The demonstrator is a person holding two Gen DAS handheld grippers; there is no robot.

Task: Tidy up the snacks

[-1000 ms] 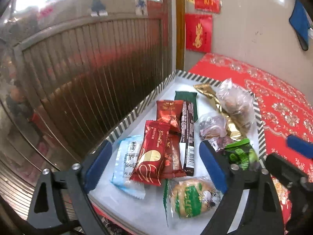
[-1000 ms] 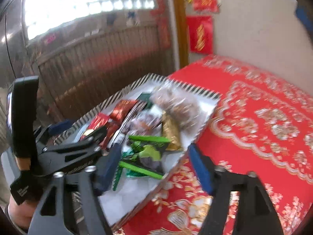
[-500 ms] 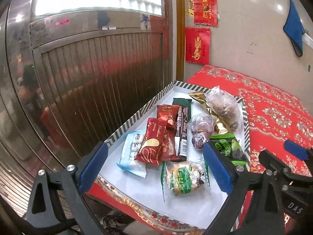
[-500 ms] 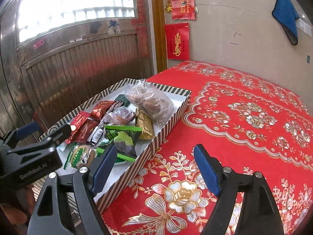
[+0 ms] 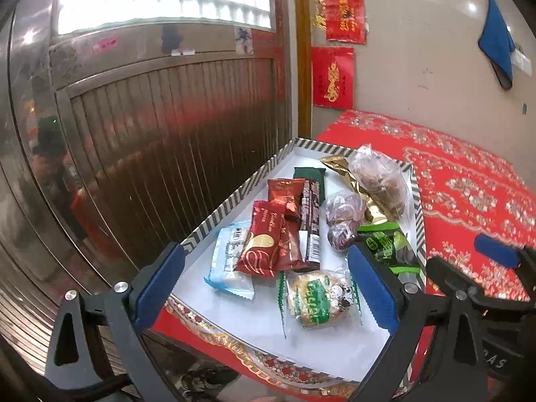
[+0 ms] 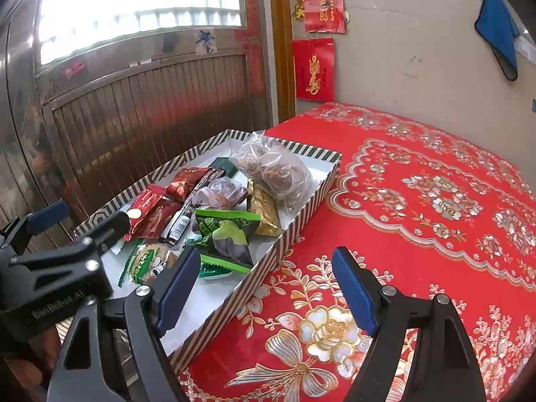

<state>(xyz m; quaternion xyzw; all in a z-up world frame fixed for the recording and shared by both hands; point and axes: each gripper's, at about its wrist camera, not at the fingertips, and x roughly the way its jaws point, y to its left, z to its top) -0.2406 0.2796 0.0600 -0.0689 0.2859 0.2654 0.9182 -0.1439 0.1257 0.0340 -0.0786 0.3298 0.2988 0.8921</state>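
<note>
A striped box (image 5: 234, 201) with a white floor holds several wrapped snacks. Among them are a red packet (image 5: 264, 248), a pale blue packet (image 5: 227, 261), a green-labelled bun (image 5: 316, 298), a dark bar (image 5: 310, 221), a green packet (image 5: 388, 248) and a clear bag of brown pieces (image 5: 378, 181). My left gripper (image 5: 266, 254) hangs open above the box's near end, touching nothing. Over the red cloth to the right of the box wall (image 6: 301, 214), my right gripper (image 6: 264, 258) is open and empty. The green packet (image 6: 227, 234) lies just beyond its left finger.
A red floral tablecloth (image 6: 418, 201) covers the table right of the box. A ribbed metal door (image 5: 167, 134) stands close along the box's left side. Red posters (image 6: 313, 67) and a blue cloth (image 6: 495, 26) hang on the wall behind.
My left gripper has drawn back and up from the snacks, its jaws a little wider. The right view has swung toward the tablecloth and sharpened.
</note>
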